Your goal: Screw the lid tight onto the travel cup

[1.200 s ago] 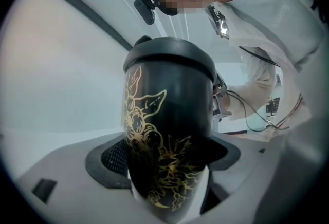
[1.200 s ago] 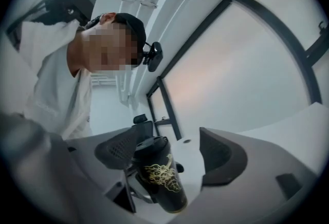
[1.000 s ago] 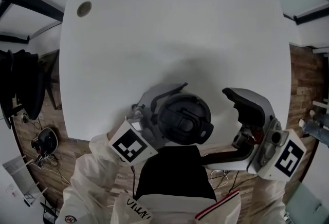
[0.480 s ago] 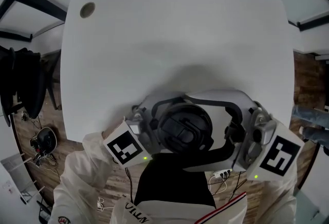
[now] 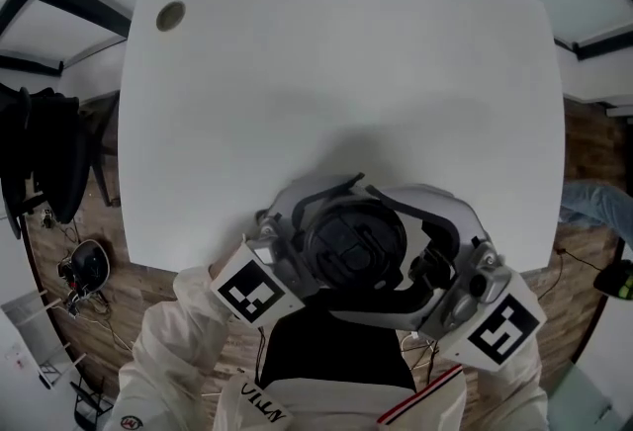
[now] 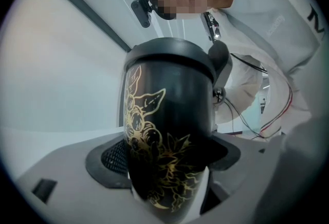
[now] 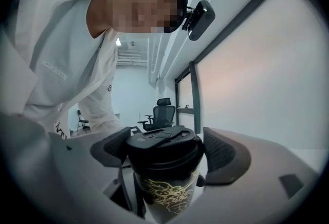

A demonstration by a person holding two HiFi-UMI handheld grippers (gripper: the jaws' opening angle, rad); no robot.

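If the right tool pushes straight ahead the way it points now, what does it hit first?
The black plastic lid on the black gold-printed travel cup. It sits inside the right tool, whose jaws seem closed on it, so contact would come almost at once.

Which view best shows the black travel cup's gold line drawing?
Left gripper view: the gold line drawing fills the side of the black travel cup. Right gripper view catches only a strip under the black lid; head view shows just the lid top.
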